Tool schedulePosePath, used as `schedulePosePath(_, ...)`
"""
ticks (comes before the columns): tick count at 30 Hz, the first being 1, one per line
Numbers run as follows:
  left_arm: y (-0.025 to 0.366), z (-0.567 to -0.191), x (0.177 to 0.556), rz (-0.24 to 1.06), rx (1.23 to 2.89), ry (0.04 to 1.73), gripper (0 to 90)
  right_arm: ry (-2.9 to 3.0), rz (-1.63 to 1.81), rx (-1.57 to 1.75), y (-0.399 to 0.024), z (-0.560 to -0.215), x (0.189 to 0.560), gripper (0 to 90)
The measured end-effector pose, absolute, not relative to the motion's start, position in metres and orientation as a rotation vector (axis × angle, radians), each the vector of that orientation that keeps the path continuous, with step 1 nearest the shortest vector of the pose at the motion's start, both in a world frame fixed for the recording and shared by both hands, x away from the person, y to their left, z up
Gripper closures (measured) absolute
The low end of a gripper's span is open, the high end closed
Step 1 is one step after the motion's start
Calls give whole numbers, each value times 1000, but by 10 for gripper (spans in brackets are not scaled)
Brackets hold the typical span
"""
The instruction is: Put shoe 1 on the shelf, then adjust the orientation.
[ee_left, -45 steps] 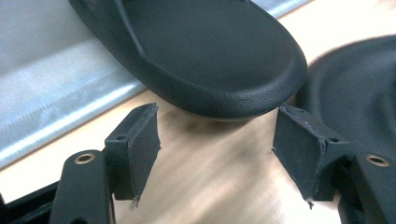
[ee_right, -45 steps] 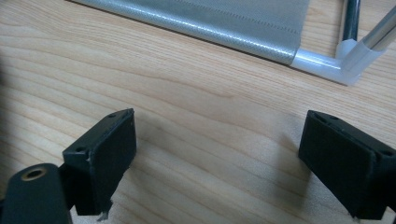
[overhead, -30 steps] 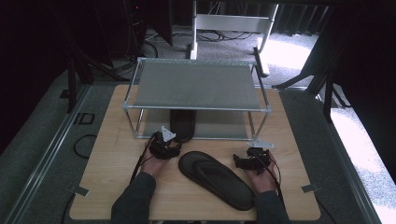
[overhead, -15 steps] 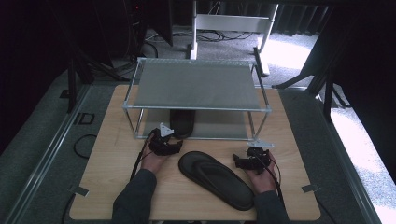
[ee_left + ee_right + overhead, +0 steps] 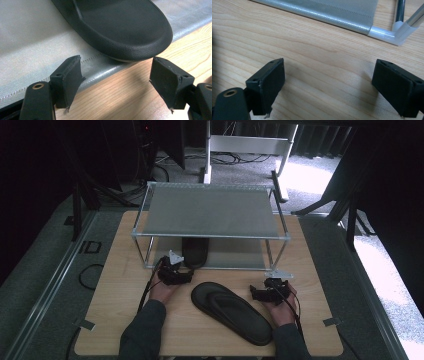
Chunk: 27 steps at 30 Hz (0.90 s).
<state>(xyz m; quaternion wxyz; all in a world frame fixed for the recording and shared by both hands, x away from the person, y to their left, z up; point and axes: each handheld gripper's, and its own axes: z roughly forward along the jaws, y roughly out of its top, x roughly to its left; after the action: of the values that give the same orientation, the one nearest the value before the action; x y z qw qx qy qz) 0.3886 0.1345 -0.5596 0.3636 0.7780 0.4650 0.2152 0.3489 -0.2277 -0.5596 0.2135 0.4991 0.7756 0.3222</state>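
Left gripper at the rack's front edge, jaws apart and just been opening, nothing between them; heel of the shelved sandal just beyond, resting on the grey lower shelf. Second sandal flat on the table, between the hands. Right gripper beside its toe end, jaws wide, bare wood between.

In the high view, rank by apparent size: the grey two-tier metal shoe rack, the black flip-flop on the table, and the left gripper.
1. Grey two-tier metal shoe rack
2. Black flip-flop on the wooden table
3. Left gripper, clearly smallest
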Motion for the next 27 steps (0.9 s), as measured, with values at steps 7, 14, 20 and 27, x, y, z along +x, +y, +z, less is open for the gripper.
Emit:
schedulePosePath(7, 135, -560, 389, 552, 2002, 1198, 263, 2157, 893, 1385, -227, -557, 346, 205)
schedulePosePath(14, 135, -560, 389, 552, 2002, 1197, 263, 2147, 910, 1380, -227, -550, 339, 386)
schedulePosePath(20, 135, -560, 389, 552, 2001, 1199, 263, 2171, 1007, 1277, -220, -536, 324, 447)
schedulePosePath(27, 135, -560, 389, 548, 2000, 1200, 263, 2225, 1128, 1202, -213, -521, 308, 475)
